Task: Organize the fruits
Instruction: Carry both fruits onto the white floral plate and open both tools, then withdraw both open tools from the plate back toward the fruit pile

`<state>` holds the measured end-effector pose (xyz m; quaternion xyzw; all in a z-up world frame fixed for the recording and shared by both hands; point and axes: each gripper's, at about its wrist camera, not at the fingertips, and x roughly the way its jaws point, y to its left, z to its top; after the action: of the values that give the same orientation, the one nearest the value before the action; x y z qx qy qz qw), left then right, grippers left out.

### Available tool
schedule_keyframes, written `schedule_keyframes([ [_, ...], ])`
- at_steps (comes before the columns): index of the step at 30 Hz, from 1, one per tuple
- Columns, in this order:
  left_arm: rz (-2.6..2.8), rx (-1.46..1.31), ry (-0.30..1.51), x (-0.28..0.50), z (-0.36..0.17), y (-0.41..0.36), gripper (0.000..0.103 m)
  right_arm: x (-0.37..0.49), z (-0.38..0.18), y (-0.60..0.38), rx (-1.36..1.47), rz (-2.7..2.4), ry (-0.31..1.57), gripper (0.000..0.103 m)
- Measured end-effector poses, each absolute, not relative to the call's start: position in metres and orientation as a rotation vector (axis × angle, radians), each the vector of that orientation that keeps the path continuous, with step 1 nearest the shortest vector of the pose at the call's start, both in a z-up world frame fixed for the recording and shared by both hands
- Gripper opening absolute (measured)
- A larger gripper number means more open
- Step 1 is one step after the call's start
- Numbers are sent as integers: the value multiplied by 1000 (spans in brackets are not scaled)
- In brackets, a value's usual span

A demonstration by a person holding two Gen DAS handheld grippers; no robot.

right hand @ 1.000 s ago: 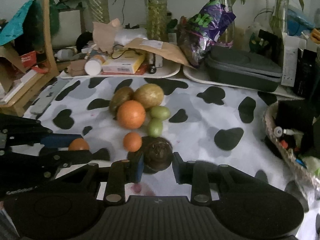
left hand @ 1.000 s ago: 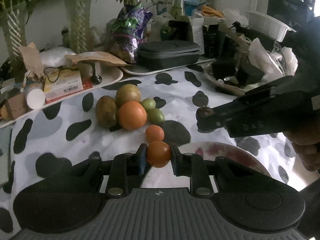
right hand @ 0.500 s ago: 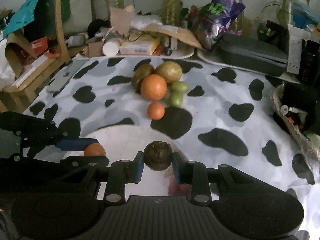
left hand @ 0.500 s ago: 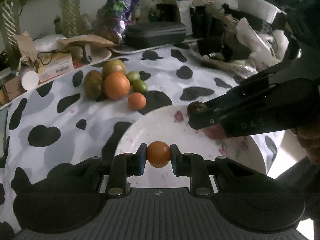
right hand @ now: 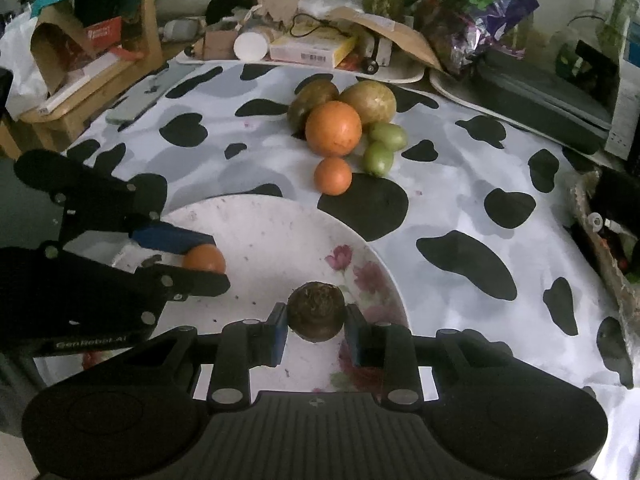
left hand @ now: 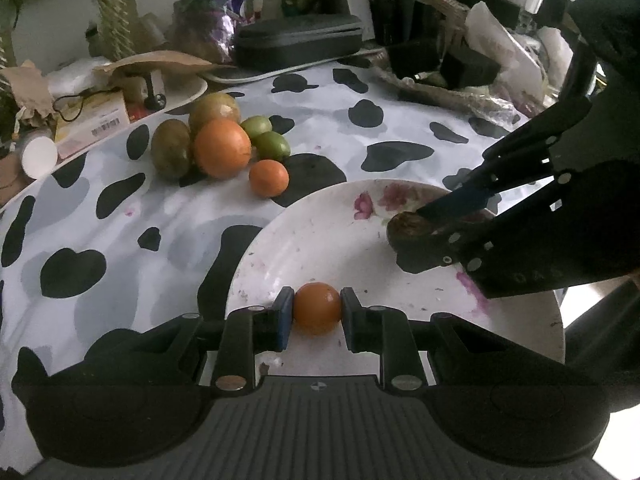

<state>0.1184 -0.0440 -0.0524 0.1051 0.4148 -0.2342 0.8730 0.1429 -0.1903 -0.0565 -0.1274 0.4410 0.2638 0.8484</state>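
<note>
A white plate (left hand: 256, 264) with pink flowers painted on it is seen on a table covered by a white cloth with black spots (right hand: 460, 184). Every place here is told from this plate.

A small orange fruit (left hand: 317, 307) is held tight between the two pads of the left gripper (left hand: 316, 314). The jaws are closed on it. This fruit is held over the near edge of the plate. Whether it touches the plate cannot be told.

A dark brown fruit (right hand: 316, 312) with a rough top is squeezed between the pads of the right gripper (right hand: 316, 322). Those jaws are closed on it too. It is held over the flowered side of the plate. In the left wrist view, the same dark fruit is seen low at the plate's right side, very close to the surface.

Both grippers are pointed down at the plate, one from each side.

Past the far edge of the plate, on the cloth, a group of fruits is left. A second small orange fruit (right hand: 333, 176) is the nearest one to the plate. Behind it a big orange (right hand: 333, 128) is seen. Two small green fruits (right hand: 382, 146) are lying just beside the big orange. Two brownish-green round fruits (right hand: 344, 100) are found behind it, farthest from the plate.

Well beyond the plate, the back of the table is crowded with boxes, a black case (left hand: 298, 38) and a purple bag (right hand: 484, 12).
</note>
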Motion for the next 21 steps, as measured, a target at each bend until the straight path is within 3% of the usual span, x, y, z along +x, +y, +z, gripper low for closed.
schedule_keyframes([
  [10,-499,253,853,119,-54,-50,26,144,-60,-190,-308,571,946,33],
  [13,-510,279,845,118,-54,-53,30,141,-59,-192,-311,567,935,44],
  [15,-534,283,846,115,-55,-56,51,137,-56,-194,-314,563,922,51],
  [18,-527,338,837,108,-56,-62,70,132,-52,-198,-314,561,903,59],
  [21,-507,378,813,101,-54,-63,71,126,-46,-204,-295,567,879,65],
])
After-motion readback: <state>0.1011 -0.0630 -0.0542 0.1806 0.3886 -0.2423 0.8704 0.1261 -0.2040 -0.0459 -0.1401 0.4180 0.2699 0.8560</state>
